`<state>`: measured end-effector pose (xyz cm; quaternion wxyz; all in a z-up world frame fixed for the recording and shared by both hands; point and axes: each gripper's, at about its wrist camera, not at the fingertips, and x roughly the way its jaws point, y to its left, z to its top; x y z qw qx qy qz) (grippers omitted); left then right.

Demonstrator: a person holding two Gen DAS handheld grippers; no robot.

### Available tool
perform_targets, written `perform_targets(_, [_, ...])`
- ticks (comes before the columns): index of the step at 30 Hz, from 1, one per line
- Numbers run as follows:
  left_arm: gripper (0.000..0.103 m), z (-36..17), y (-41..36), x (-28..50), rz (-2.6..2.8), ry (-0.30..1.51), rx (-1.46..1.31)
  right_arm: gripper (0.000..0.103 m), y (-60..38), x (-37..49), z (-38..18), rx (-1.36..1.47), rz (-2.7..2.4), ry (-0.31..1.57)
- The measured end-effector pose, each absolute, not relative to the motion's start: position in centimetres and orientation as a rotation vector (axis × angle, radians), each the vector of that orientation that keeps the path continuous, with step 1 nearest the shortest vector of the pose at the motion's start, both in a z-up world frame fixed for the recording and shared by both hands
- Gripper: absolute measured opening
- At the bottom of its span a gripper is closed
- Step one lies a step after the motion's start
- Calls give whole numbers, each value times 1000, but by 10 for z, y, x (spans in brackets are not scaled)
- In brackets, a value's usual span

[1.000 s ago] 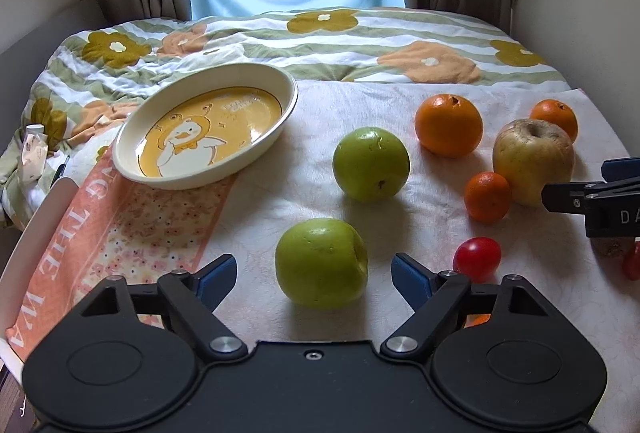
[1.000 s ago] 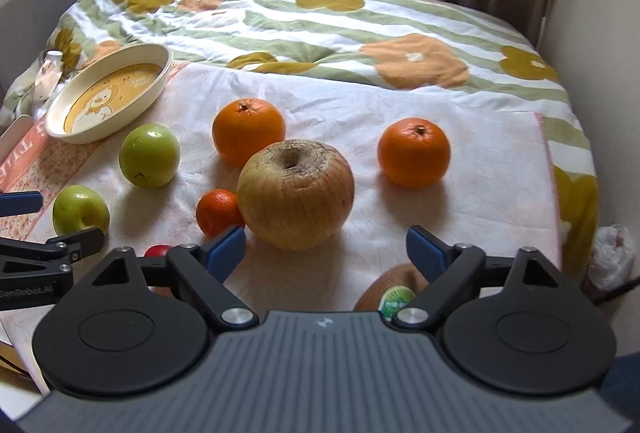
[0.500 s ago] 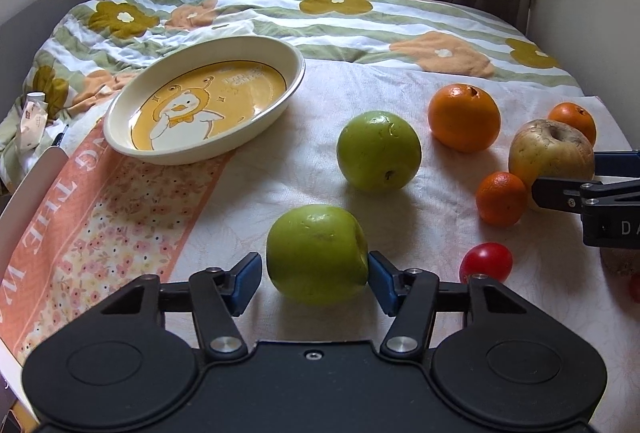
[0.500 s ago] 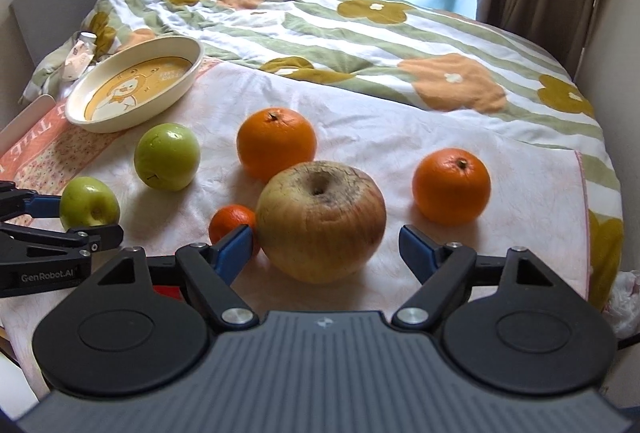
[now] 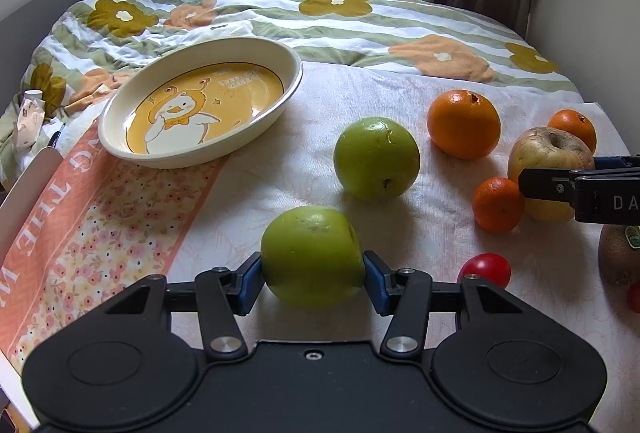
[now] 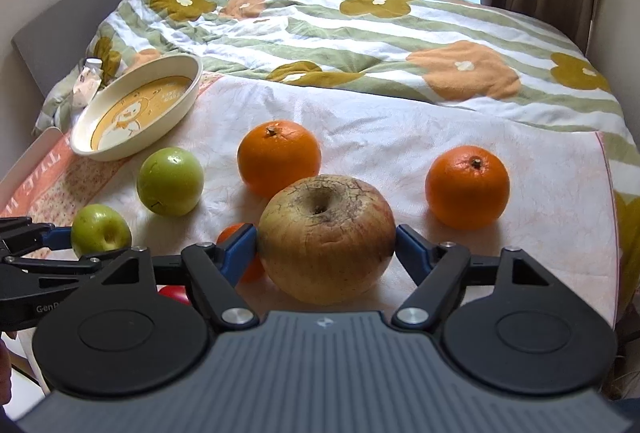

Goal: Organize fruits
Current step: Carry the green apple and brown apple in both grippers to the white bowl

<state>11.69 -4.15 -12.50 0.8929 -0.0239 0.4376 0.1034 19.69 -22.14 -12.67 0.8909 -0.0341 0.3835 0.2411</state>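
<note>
Two grippers, each clamped on fruit. Left gripper [image 5: 313, 275] pads touching both sides of green apple [image 5: 312, 256]; right gripper [image 6: 325, 247] pinching wrinkled yellow-red apple [image 6: 326, 237]. Only left view shows kiwi [image 5: 619, 255] at 3 o'clock and cherry tomato [image 5: 486, 269] fully; right view hides tomato behind finger. Duck plate [image 5: 120, 121] at 10 o'clock, second green apple [image 5: 376, 157] between it and held one. Mandarin [image 5: 497, 204] touching wrinkled apple; two oranges [image 6: 279, 156] [image 6: 467, 185] at 12 and 2 o'clock.
</note>
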Motion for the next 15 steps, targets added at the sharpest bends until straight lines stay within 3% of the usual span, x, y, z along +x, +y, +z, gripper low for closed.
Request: perform_targets(15, [56,-101,-41,108,214,870,-68,89,-223,189,-111,-57,513,769])
